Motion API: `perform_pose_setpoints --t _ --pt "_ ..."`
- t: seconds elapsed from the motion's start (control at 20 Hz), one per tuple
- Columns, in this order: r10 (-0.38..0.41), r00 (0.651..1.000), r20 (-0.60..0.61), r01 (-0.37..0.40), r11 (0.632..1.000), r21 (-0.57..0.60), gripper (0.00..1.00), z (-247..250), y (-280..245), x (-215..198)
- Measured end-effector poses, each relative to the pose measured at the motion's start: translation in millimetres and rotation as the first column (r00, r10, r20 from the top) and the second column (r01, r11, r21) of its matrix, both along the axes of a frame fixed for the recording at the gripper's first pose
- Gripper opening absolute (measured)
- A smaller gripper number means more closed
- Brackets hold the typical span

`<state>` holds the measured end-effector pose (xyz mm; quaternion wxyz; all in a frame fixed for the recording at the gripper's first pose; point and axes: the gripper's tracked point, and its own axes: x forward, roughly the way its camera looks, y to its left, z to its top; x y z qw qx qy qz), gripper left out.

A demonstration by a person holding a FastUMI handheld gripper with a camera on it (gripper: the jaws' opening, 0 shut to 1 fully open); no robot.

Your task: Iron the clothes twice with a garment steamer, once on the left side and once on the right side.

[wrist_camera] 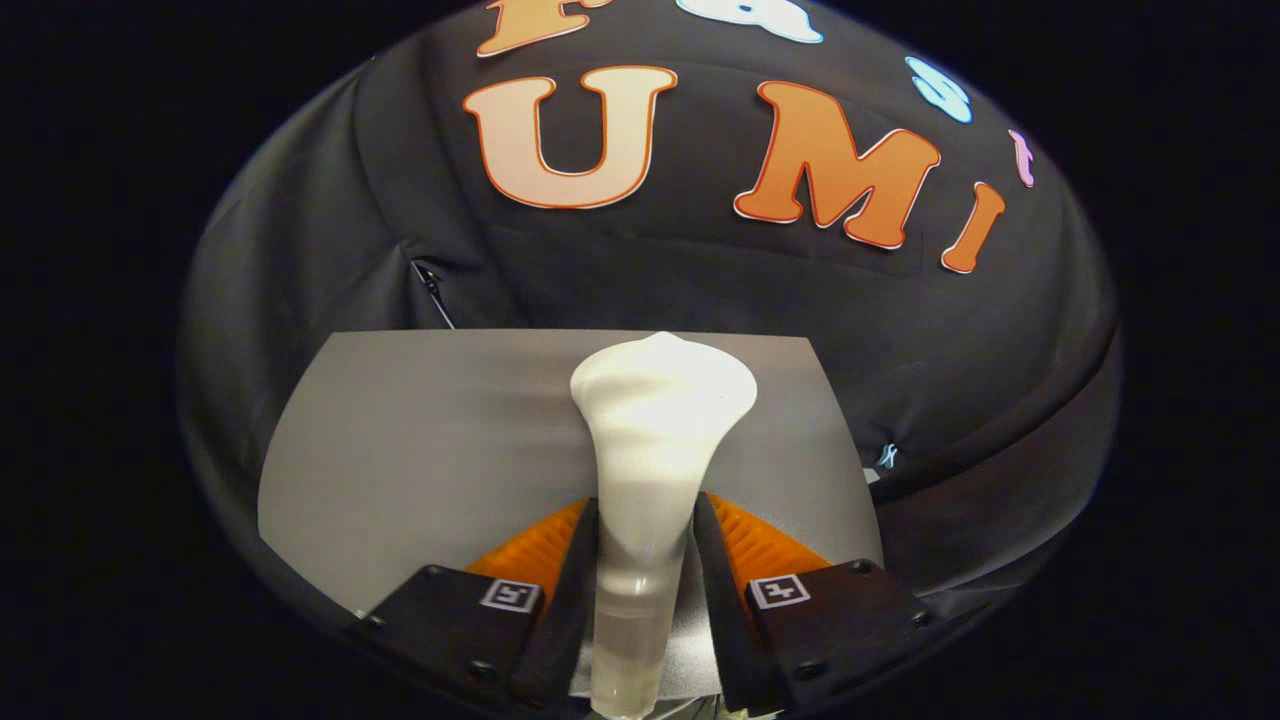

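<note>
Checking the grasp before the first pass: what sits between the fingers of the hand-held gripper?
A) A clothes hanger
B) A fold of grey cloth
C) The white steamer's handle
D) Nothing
C: the hand-held gripper has both fingers pressed on the white steamer, its flared head over the grey cloth.

One camera here, riding on the gripper (645, 560) and looking forward along its two fingers, which close in on the white steamer (655, 450) handle right up against the lens. It faces slightly downward across the grey bench (420, 430), whose far edge lies just beyond the steamer head. Behind that edge rises the booth's black cloth wall (700, 290), still fairly near.
</note>
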<state>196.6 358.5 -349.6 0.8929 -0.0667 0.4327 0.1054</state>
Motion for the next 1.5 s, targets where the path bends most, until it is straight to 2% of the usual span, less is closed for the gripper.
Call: perform_pose_setpoints --t 0.2,0.4,0.7,1.25,1.5 --pt "0.0 1.0 -0.013 0.0 1.0 0.003 0.58 1 -1 -2" --pt "-0.01 1.0 -0.012 0.011 0.999 0.043 0.47 6 -1 -2" --pt "0.007 0.991 0.132 -0.019 0.996 0.086 0.47 53 -8 -17" --pt "-0.006 0.93 0.368 -0.057 0.985 0.161 0.46 159 -68 -78" --pt "-0.017 0.888 0.46 -0.079 0.979 0.188 0.46 215 -105 -107"
